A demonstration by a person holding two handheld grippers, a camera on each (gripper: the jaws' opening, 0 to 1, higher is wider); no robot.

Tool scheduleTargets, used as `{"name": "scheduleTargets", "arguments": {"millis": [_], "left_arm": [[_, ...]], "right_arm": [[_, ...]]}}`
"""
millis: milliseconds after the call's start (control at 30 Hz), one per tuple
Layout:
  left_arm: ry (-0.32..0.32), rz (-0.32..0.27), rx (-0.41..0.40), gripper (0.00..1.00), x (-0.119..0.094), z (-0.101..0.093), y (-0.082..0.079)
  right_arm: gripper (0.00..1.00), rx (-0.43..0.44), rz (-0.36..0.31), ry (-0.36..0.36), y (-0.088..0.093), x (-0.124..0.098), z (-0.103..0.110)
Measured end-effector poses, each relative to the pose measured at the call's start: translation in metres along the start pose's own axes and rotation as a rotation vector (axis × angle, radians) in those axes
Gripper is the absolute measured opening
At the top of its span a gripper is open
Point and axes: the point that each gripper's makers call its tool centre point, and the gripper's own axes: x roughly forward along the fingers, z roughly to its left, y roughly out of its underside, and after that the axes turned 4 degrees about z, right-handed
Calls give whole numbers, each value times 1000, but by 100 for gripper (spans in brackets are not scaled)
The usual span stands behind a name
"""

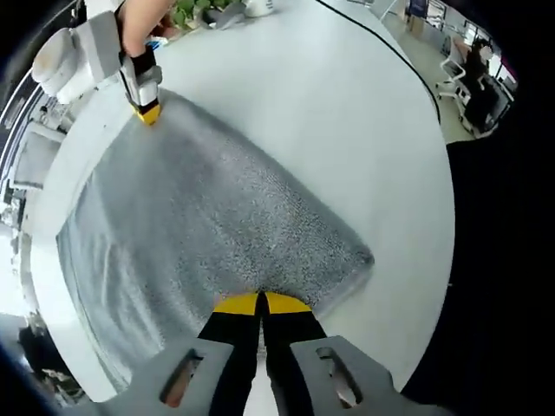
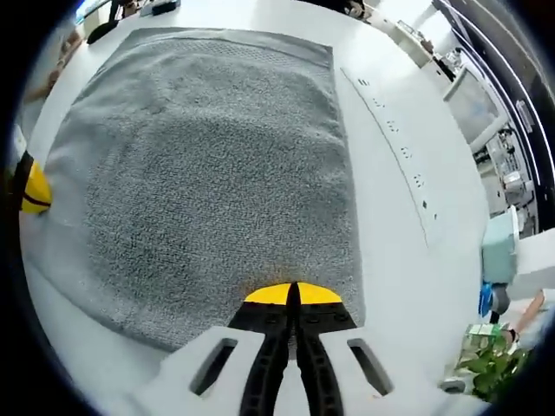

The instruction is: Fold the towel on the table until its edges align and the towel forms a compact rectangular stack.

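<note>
A grey towel (image 1: 217, 225) lies spread flat on a white table (image 1: 347, 113), with both hand-held grippers pressed at its near edge. In the left gripper view, the left gripper (image 1: 260, 303) has its yellow-tipped jaws drawn together with no gap between them, the tips resting on the towel's hem near one corner; whether cloth is pinched between them cannot be told. At the towel's other corner along the same edge, the right gripper (image 1: 147, 111) comes down from above, held by a person's hand (image 1: 143, 22), its yellow tip touching the fabric.

In the right gripper view, the right gripper (image 2: 293, 295) likewise shows its jaws closed tight at the towel (image 2: 208, 156) edge, tips on the cloth, and the grip itself is hidden. The left gripper (image 2: 33, 189) shows as a yellow tip at the towel's far side corner.

Beyond the towel, a black cable (image 1: 390, 48) runs across the table toward its edge. A row of small marks (image 2: 395, 130) lines the table beside the towel's long side. Past the table's edge from the towel stand a green plant (image 2: 490, 360) and a pale teal container (image 2: 499, 247). More greenery (image 1: 195, 10) sits at the table's far rim, near the hand.
</note>
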Motion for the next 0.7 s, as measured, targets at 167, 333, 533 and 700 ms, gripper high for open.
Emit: {"name": "scheduleTargets", "arguments": {"millis": [167, 333, 533, 700], "left_arm": [[-6, 28, -13, 1, 0, 5, 7], [5, 45, -47, 1, 0, 8, 11], [2, 79, -68, 1, -1, 10, 16], [-6, 106, -103, 1, -1, 15, 23]], "right_arm": [[0, 23, 14, 9, 7, -3, 7], [0, 23, 46, 17, 13, -4, 10], [0, 50, 85, -8, 19, -6, 13], [0, 118, 209, -58, 33, -11, 21]]}}
